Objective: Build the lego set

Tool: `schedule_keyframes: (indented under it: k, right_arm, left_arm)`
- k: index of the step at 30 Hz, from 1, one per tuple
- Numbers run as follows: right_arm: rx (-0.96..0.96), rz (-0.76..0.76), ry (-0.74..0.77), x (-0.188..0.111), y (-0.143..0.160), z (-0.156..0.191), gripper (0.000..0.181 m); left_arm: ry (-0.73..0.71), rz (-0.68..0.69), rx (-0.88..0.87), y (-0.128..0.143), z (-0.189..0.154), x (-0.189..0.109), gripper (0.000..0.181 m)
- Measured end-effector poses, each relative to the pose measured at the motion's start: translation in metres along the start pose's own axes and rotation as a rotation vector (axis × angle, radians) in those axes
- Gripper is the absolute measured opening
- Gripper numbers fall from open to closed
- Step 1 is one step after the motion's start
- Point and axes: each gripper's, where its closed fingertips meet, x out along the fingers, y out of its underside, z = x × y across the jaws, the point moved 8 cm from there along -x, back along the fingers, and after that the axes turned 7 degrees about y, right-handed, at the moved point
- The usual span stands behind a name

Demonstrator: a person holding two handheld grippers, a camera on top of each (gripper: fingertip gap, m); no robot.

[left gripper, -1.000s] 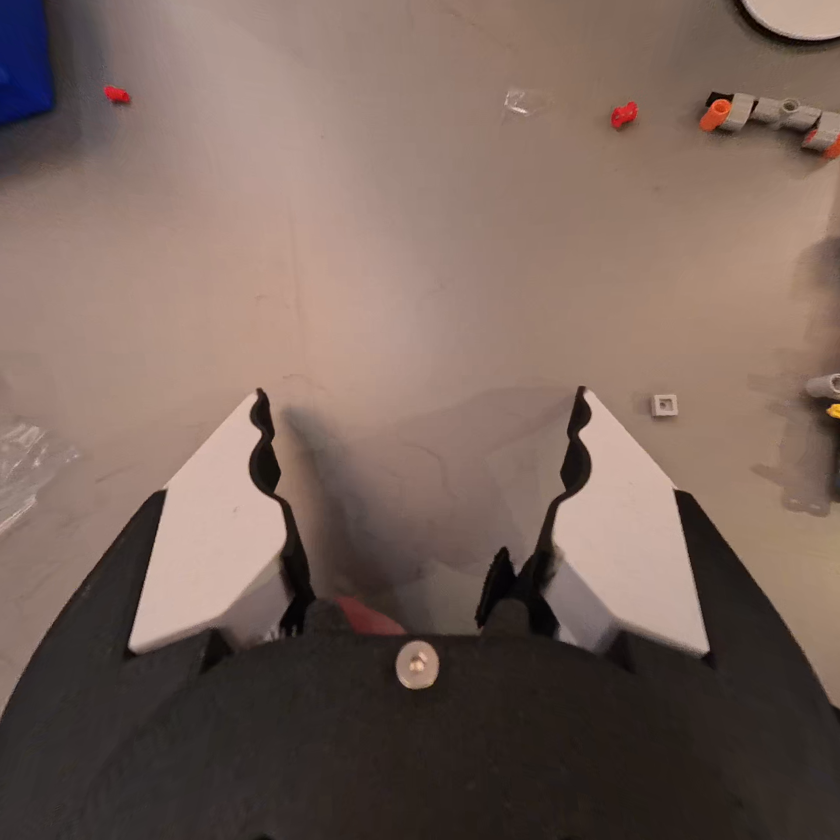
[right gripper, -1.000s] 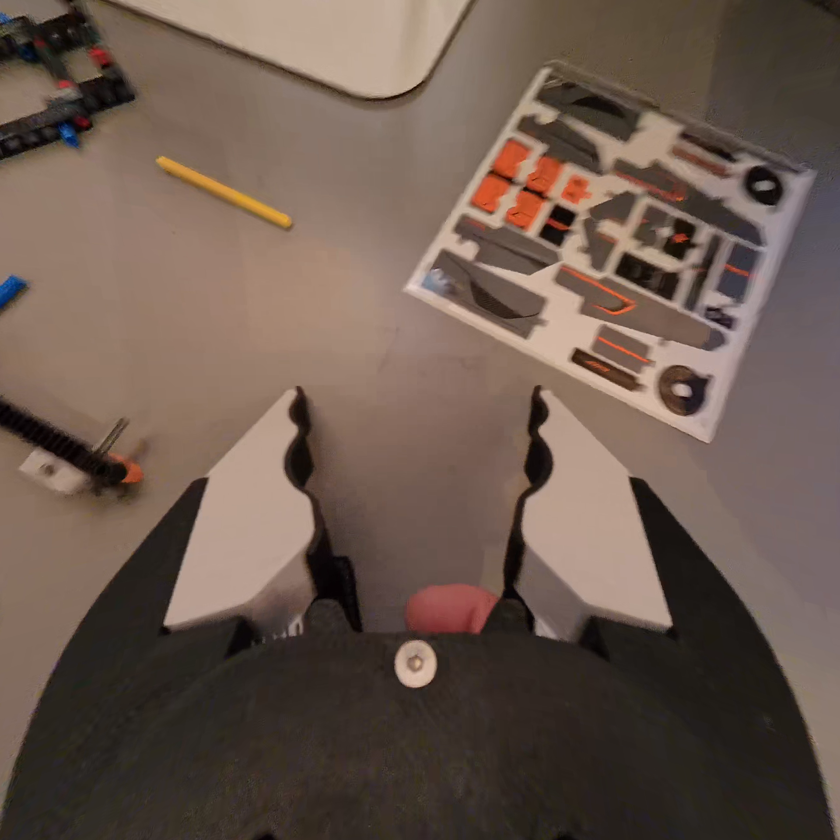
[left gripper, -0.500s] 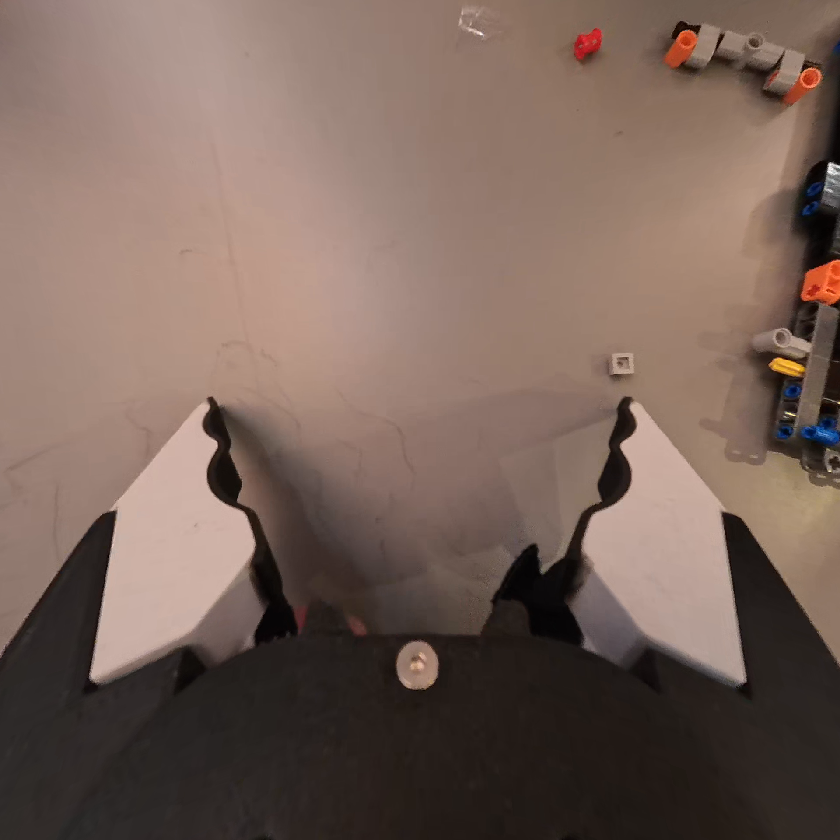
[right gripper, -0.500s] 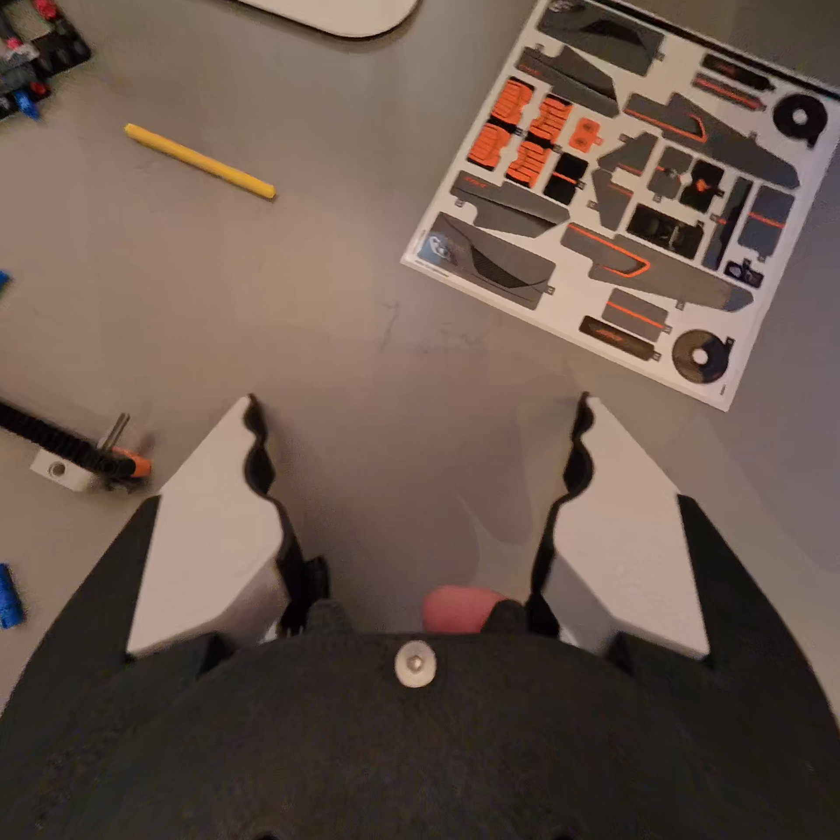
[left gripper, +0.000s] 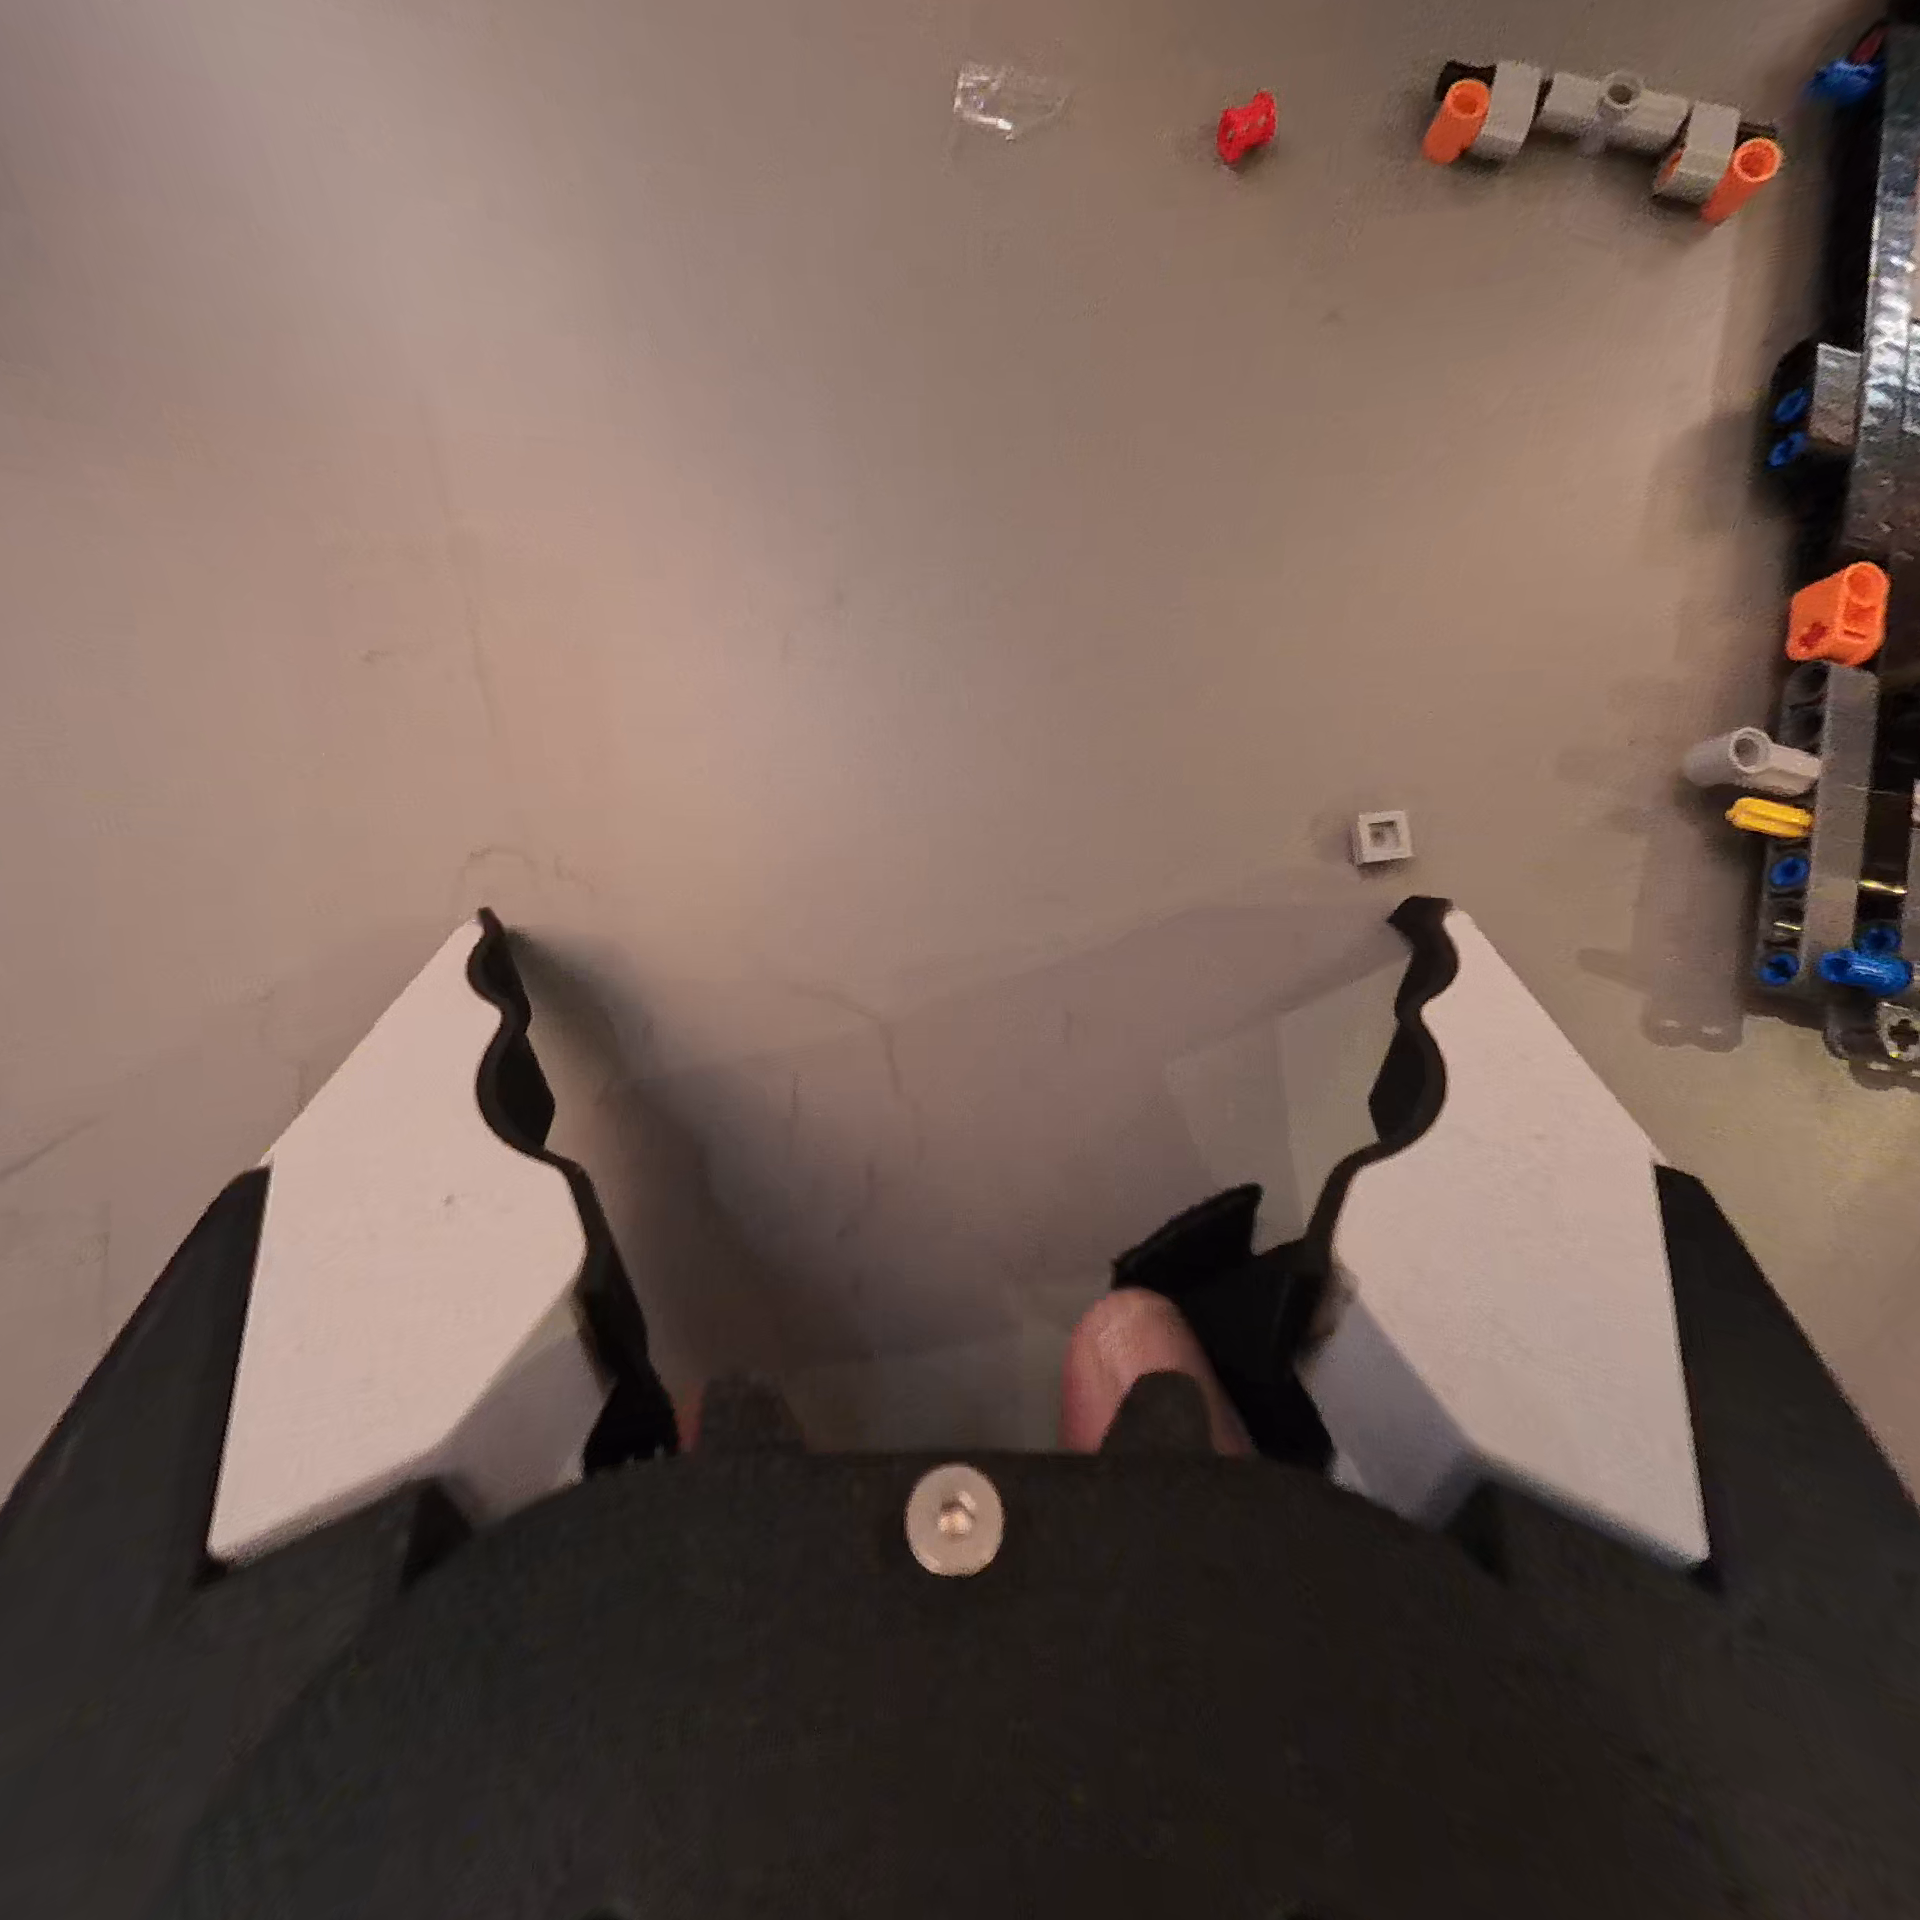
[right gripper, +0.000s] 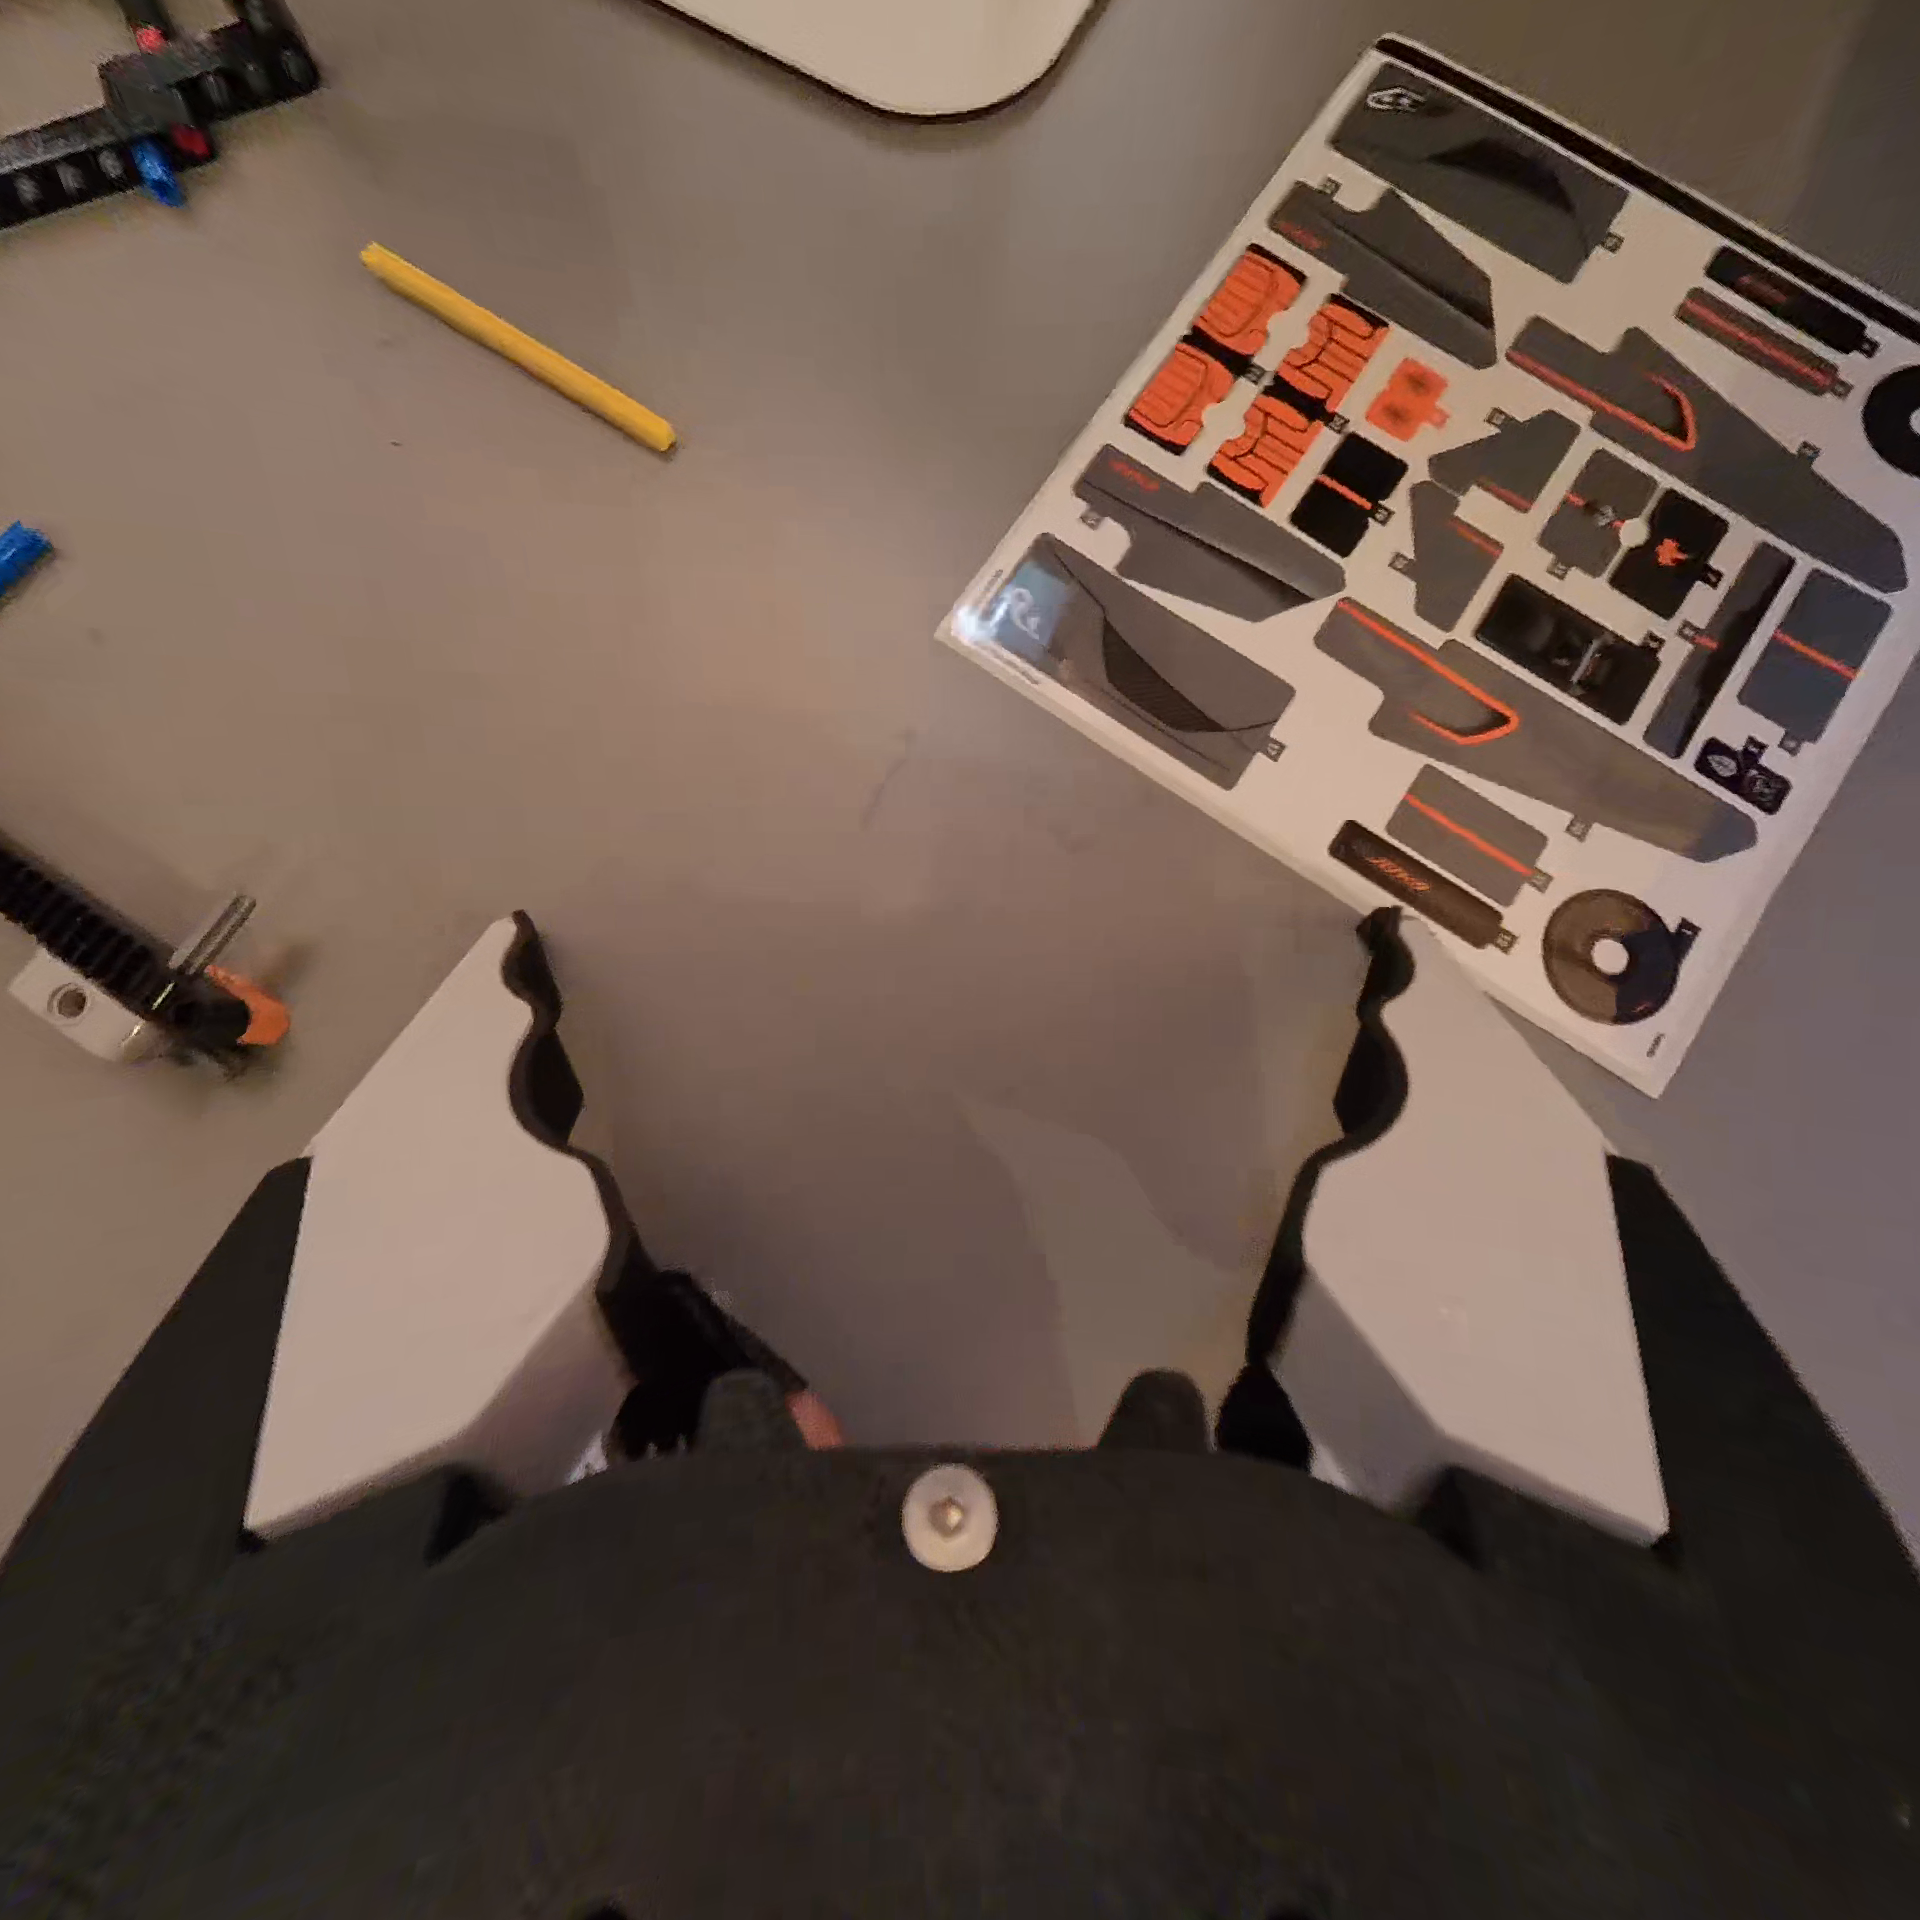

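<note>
My left gripper [left gripper: 951, 920] is wide open and empty above bare grey table. A small light grey square piece [left gripper: 1382, 836] lies just beyond its right fingertip. The partly built black and grey frame [left gripper: 1860, 831] with blue pins and an orange connector [left gripper: 1837, 613] runs along the right edge. A grey and orange linked assembly [left gripper: 1605, 130] and a red piece [left gripper: 1247, 125] lie at the top. My right gripper [right gripper: 951, 925] is wide open and empty. A yellow axle [right gripper: 514, 343] lies ahead to its left, a black toothed rack assembly [right gripper: 125, 982] at left.
A sticker sheet [right gripper: 1507, 540] with grey and orange decals lies at the right of the right wrist view. A white rounded board [right gripper: 894, 42] sits at the top, part of the black frame [right gripper: 145, 114] at top left. A clear plastic scrap [left gripper: 997, 94] lies at top. From my left tips it is roughly 15 cm to the red piece [left gripper: 1247, 125]; from my right, 35 cm.
Both grippers have opened wider. The left view has shifted right, bringing the black frame into sight. The right view has drawn closer to the sticker sheet and the yellow axle.
</note>
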Motion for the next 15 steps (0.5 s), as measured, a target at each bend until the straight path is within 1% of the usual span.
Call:
schedule_keyframes:
  k: [2,6,7,9,10,12,13,15]
  right_arm:
    - [0.002,-0.023,-0.002,0.004,0.000,-0.001,0.155]
    - [0.000,-0.027,-0.004,0.004,0.000,0.000,0.155]
    - [0.001,-0.028,-0.004,0.004,0.000,0.000,0.155]
    - [0.001,-0.028,-0.004,0.004,0.000,0.000,0.155]
    - [0.001,-0.028,-0.004,0.003,0.000,0.000,0.155]
    - [0.001,-0.027,-0.004,0.003,0.000,0.000,0.155]
    - [0.002,-0.026,-0.003,0.003,0.000,0.000,0.155]
    - [0.003,-0.028,-0.002,0.003,0.000,0.000,0.155]
  left_arm:
    - [0.003,-0.010,0.006,-0.001,0.000,0.001,0.157]
    - [0.006,-0.029,-0.004,-0.001,-0.002,0.001,0.156]
    - [0.008,-0.028,-0.011,-0.002,-0.003,0.000,0.153]
    - [0.047,-0.027,-0.014,-0.005,-0.010,-0.001,0.156]
    - [0.044,-0.025,-0.006,-0.004,-0.011,-0.002,0.158]
    - [-0.025,-0.034,0.029,-0.004,-0.011,-0.002,0.145]
    - [-0.028,-0.045,0.030,-0.003,-0.013,-0.002,0.142]
    - [-0.015,-0.025,0.000,-0.002,-0.016,-0.003,0.133]
